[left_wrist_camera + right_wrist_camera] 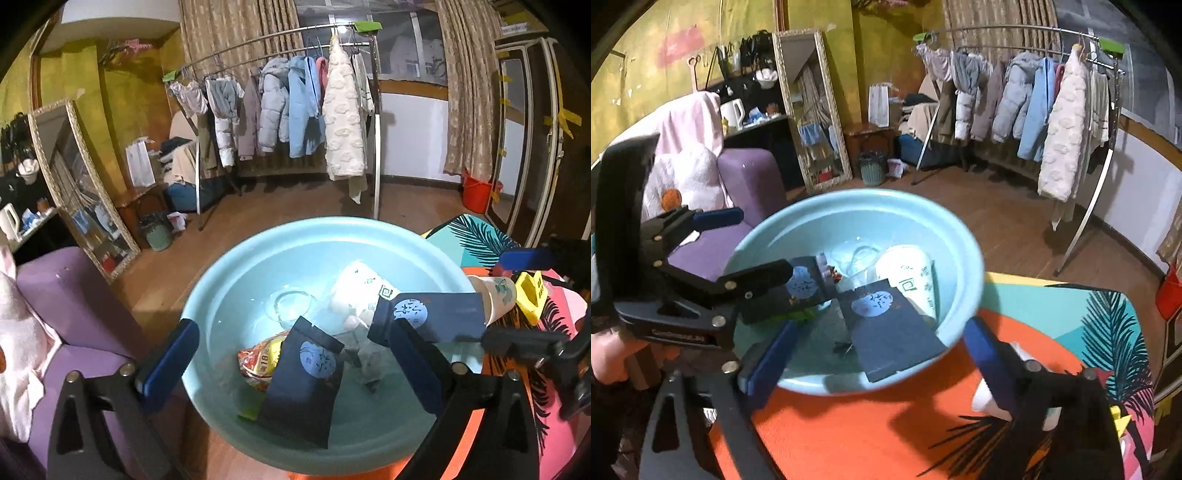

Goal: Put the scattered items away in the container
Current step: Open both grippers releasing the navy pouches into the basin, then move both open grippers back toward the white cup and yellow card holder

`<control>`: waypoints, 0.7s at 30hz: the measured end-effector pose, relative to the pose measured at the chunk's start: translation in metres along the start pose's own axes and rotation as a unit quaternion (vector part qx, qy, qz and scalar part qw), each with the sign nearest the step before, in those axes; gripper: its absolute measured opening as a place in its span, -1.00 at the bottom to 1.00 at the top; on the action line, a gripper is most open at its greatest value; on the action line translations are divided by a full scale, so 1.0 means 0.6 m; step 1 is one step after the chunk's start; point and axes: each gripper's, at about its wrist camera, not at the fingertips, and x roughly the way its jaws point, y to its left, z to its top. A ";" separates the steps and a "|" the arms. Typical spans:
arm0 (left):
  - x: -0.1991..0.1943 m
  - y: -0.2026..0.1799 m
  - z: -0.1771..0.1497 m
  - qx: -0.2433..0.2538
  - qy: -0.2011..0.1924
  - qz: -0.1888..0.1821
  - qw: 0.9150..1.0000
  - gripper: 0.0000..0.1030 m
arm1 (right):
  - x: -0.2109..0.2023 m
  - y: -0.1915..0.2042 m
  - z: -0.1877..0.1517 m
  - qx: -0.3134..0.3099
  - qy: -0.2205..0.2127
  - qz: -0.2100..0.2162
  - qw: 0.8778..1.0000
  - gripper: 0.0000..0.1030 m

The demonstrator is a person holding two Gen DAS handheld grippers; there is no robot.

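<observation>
Patterned table point(886, 435), basin point(960, 236) at edge, both tools point(295, 354) point(882, 354) spread.

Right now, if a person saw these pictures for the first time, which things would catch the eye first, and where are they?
The eye goes first to the big light-blue basin in the middle, on a bright orange table mat with a palm-leaf print. Inside it lie two dark navy packets with pale round labels, a white paper cup on its side and a red-and-yellow snack bag. Behind, a long clothes rack of pale winter coats fills the back of the room.
</observation>
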 end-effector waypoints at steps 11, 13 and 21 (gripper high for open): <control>-0.103 -0.079 0.035 0.037 -0.085 0.010 0.996 1.00 | -0.143 -0.032 -0.025 0.008 -0.056 -0.038 0.998 0.85; -0.116 -0.109 0.038 0.044 -0.100 0.001 0.994 1.00 | -0.172 -0.047 -0.040 0.011 -0.058 -0.052 0.997 0.85; -0.141 -0.231 0.033 0.069 -0.135 -0.041 0.988 1.00 | -0.277 -0.147 -0.134 0.042 -0.051 -0.139 0.988 0.86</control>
